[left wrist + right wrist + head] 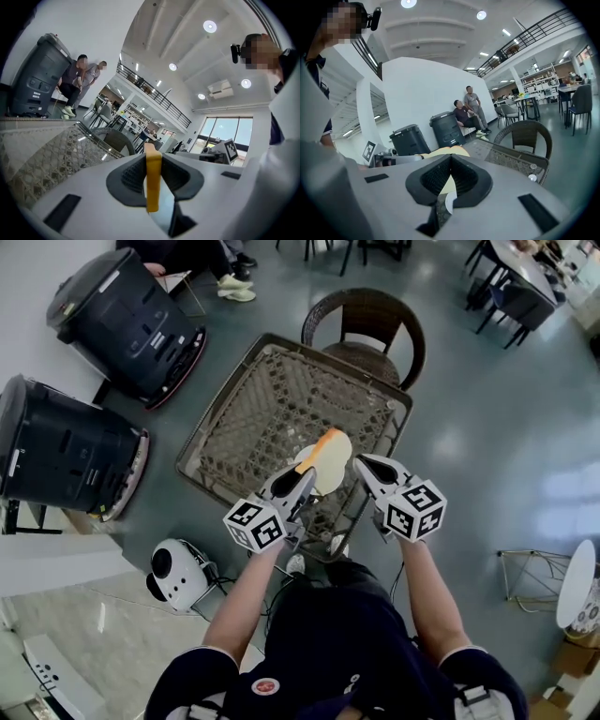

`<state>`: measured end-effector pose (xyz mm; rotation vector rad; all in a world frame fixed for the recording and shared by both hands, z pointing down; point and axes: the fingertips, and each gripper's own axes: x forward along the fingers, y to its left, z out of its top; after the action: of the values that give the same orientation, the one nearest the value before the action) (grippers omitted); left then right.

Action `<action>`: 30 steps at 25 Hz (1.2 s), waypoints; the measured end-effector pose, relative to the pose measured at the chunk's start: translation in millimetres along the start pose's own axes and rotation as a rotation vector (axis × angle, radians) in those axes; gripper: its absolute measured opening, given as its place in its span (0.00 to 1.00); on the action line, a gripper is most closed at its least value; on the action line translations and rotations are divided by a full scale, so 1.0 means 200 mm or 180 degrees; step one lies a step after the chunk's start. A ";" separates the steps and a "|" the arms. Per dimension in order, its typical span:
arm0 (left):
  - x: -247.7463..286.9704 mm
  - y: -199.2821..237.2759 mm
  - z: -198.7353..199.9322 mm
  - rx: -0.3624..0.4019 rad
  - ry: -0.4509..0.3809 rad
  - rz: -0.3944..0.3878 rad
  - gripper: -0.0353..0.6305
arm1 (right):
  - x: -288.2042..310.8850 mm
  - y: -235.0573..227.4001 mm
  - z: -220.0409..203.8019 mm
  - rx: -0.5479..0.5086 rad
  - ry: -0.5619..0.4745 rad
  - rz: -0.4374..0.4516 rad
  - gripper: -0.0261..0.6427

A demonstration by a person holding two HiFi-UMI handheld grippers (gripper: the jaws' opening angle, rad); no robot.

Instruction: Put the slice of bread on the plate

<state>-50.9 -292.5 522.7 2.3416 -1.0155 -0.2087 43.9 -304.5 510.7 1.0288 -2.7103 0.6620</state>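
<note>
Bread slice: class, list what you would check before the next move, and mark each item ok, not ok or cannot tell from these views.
1. Bread gripped by the left gripper: ok. The jaws are shut on it and the slice stands on edge.
2. Right gripper free: ok. Its jaws are together with nothing between them.
3. Bread above the table: ok, seen in the head view.
4. Plate found: cannot tell. No view shows one plainly.
5. Gap between right gripper and bread: cannot tell. They look very close in the head view.

bread slice (330,461) over table (270,397), chair (367,317) behind
</note>
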 end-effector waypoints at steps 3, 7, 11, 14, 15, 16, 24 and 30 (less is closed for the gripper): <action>0.02 0.08 -0.09 -0.0094 0.0063 0.0047 0.19 | 0.03 -0.03 -0.06 0.0042 0.0073 -0.0054 0.05; 0.04 0.19 -0.20 -0.0265 0.0139 0.0132 0.19 | 0.07 -0.05 -0.14 0.0087 0.0178 -0.0097 0.05; 0.06 0.27 -0.30 -0.0429 0.0184 0.0193 0.19 | 0.10 -0.08 -0.23 0.0129 0.0306 -0.0129 0.05; 0.08 0.32 -0.36 -0.0544 0.0206 0.0221 0.19 | 0.11 -0.08 -0.28 0.0155 0.0381 -0.0133 0.05; 0.08 0.34 -0.39 -0.0570 0.0219 0.0236 0.19 | 0.11 -0.08 -0.29 0.0160 0.0400 -0.0132 0.05; 0.08 0.36 -0.41 -0.0588 0.0235 0.0254 0.19 | 0.11 -0.08 -0.30 0.0164 0.0415 -0.0132 0.05; 0.10 0.46 -0.53 -0.0685 0.0366 0.0381 0.19 | 0.10 -0.08 -0.34 0.0164 0.0485 -0.0177 0.05; 0.08 0.53 -0.60 -0.0606 0.0475 0.0545 0.19 | 0.10 -0.06 -0.36 0.0144 0.0504 -0.0173 0.05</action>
<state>-62.9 -308.0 681.8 2.0549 -1.0666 -0.0598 37.0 -292.4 584.4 1.0106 -2.5341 0.7639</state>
